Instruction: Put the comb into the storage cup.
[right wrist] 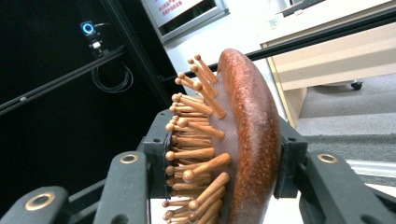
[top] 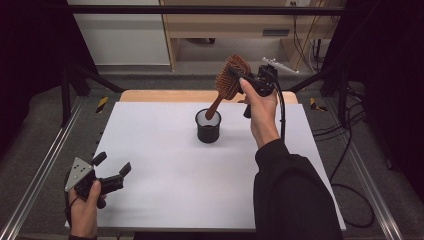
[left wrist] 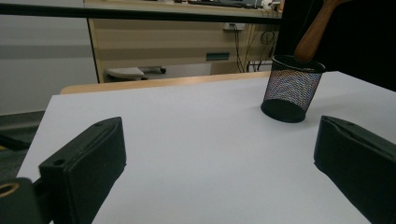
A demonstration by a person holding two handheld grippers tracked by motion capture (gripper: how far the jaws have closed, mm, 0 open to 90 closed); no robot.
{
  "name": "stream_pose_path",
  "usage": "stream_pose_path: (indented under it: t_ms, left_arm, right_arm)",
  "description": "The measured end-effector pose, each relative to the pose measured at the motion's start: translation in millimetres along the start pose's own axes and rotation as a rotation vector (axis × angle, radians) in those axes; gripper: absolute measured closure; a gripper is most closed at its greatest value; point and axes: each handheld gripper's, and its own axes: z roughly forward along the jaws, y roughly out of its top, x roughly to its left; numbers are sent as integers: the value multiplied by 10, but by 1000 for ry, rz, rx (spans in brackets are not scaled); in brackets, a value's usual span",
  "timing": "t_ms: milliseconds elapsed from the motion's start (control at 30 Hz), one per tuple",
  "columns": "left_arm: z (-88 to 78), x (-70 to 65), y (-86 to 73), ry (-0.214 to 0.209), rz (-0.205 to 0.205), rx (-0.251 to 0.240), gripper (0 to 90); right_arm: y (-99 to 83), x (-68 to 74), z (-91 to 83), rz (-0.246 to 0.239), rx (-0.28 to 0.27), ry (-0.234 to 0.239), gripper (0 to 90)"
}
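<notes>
The wooden hairbrush (top: pixel 229 79), pinched at its head by the right gripper (top: pixel 243 76), dips its handle into the mesh cup (top: pixel 207 127) (left gripper (top: pixel 113 166) rests spread).

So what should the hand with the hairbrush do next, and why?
Probably lower it straight down. The right gripper is shut on the wooden hairbrush by its head, and the handle tip already sits at the mouth of the black mesh cup.

I see a reddish-brown wooden hairbrush (top: pixel 229 76) with lighter tan pegs, its back speckled. The cup (top: pixel 208 126) is black wire mesh. Both tools, left tool (top: pixel 111 173) and right tool (top: pixel 250 80), are black. The worktop (top: pixel 165 165) is plain white.
</notes>
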Motion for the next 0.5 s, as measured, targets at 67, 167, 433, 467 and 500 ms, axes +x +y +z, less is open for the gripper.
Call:
stream_pose_path:
  t_ms: [67,167,433,467,500]
  left_arm:
    - [9,11,-8,1,4,-7,21]
    - [29,46,-18,2,-13,-19,27]
    - [66,56,-28,-24,6,-24,21]
    - [72,54,-29,-23,13,-24,19]
    - [86,49,-32,-36,15,-26,18]
  right_arm:
    - [-5,-13,4,0,3,-8,517]
    - [-20,-35,9,-8,8,-14,517]
    - [-46,-47,44,-15,20,-15,515]
    - [-53,-47,49,-16,22,-15,515]
    - [-60,-44,54,-17,24,-15,514]
